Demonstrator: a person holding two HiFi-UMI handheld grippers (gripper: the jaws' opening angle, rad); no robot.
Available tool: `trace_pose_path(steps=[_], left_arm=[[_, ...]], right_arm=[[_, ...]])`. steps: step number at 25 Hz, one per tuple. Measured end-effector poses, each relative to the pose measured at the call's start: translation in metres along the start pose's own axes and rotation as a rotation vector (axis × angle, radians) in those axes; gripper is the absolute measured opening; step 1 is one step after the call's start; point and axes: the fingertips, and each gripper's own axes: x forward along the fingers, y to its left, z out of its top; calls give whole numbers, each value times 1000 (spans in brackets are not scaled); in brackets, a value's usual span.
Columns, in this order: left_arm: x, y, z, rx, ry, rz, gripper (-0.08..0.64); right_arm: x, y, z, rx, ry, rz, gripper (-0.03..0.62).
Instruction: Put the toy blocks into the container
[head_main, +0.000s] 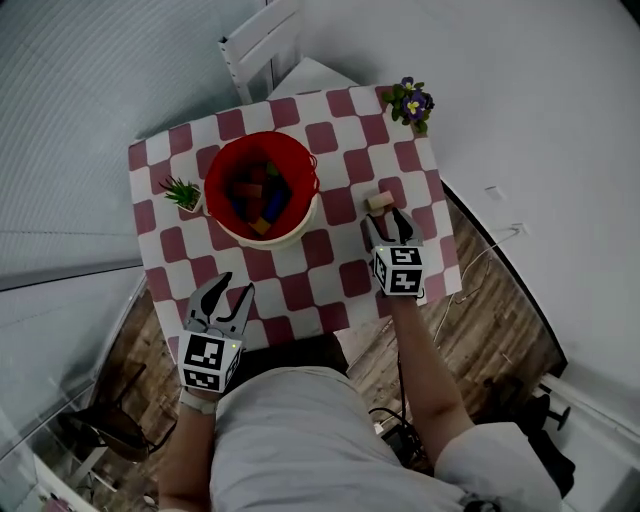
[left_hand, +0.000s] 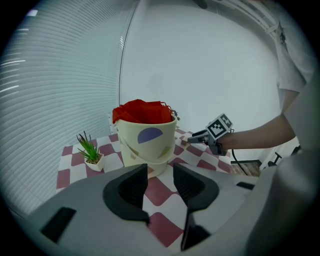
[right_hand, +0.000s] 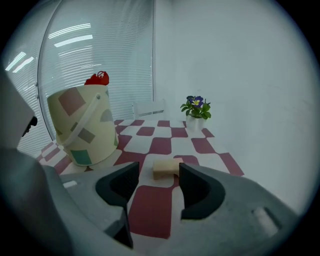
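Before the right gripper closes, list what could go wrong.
The beige block sits off-centre, toward one of the right gripper's open jaws; closing could skid it rather than grip it.
It lies near the table's right edge, so a shove might send it off.
The bucket is tall; a low carry may clip its rim.

Tan block (head_main: 379, 201) lying near upright red-lined bucket (head_main: 212, 185), coloured blocks (head_main: 258, 192) inside

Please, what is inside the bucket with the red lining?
The bucket holds several coloured toy blocks, piled together. Anything beneath the top blocks, and the bucket's bottom, is covered and cannot be seen.
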Motion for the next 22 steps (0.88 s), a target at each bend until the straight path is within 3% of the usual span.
trace_pose_path(steps=[8,22], left_arm=[[6,-21,-16,0,38,-24,155],[6,-22,-29,-45,60,13,155]], right_arm=[[25,-10,-14,-22,68,34,267],[46,-30,-14,-33,128,-20,268]])
